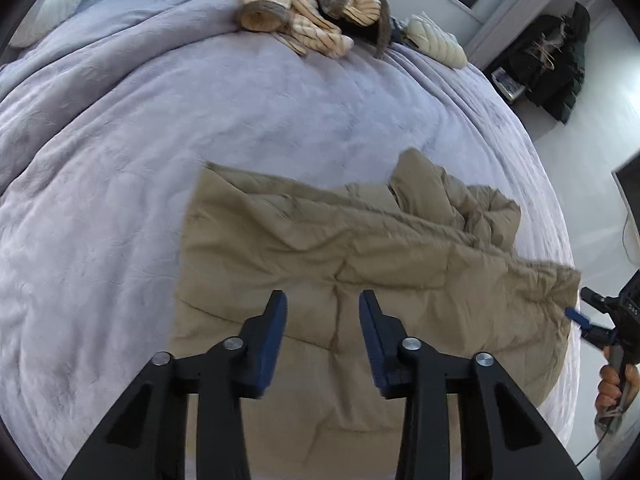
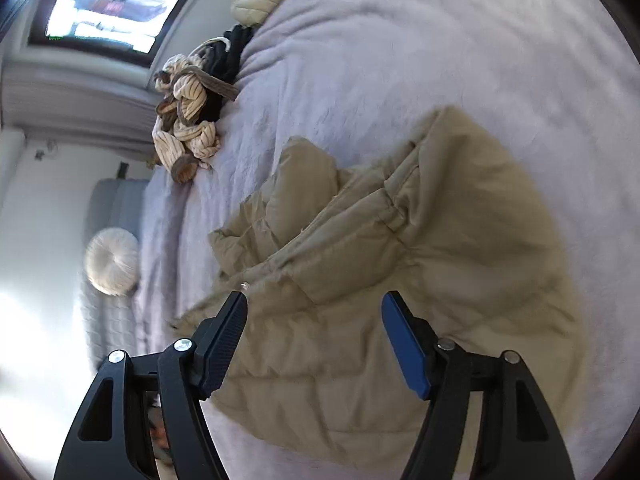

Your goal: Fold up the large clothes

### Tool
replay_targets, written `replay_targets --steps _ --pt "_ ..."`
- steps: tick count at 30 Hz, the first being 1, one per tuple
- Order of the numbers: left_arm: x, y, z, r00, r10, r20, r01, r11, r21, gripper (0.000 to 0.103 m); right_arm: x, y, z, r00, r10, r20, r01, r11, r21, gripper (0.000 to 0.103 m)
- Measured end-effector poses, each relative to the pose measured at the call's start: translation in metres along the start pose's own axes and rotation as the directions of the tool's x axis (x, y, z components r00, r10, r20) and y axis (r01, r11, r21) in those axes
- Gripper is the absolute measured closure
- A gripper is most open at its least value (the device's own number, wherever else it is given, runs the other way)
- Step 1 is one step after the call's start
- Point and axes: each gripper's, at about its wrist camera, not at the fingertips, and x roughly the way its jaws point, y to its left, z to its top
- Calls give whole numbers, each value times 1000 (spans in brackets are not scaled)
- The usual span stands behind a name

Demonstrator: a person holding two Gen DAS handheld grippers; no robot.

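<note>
Hovering over the tan puffer jacket (image 1: 360, 256), your left gripper (image 1: 322, 300) has its jaws partly apart and nothing is between the blue pads; they stand above the jacket's near panel without pressing on it. Your right gripper (image 2: 314, 304) is opened wider and also holds nothing; its pads hang over the jacket's bunched side, close to a small metal snap (image 2: 244, 285). In the left wrist view its tip shows just beside the jacket's right edge.

The jacket lies on the lilac blanket (image 1: 120, 160), at the near part of the bed. One half is already laid over the body, so I judge that a fold is just set down and both grippers are free. The far end of the jacket is crumpled and stands up in a lump.

For the next move you need a new grip: I would flatten that lump first, then take two corners of one edge and bring them across. Beyond the jacket, at the far edge of the blanket, a striped knit pile (image 1: 308, 12) and a cream quilted garment (image 1: 436, 40) wait, well apart from it.
</note>
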Motion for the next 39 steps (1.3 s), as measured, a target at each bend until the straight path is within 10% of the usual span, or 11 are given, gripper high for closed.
replay_targets --steps 2,5,12,23,39 --pt "7 -7 1 1000 26 10 -27 999 31 63 -1 0 -4 995 -102 7 102 993 -59 78" --pt "21 -11 9 996 77 36 -79 995 58 63 6 -10 -3 972 -232 31 234 965 -122 86" --pt "74 8 38 988 148 33 -149 989 15 63 36 -32 27 922 -370 119 384 912 -145 91" --pt "118 17 58 986 166 0 -166 986 -19 63 85 -68 59 925 -370 85 372 928 -10 93" --pt "37 33 11 973 227 25 -226 973 -47 63 14 -18 -2 925 -349 154 364 927 -87 91"
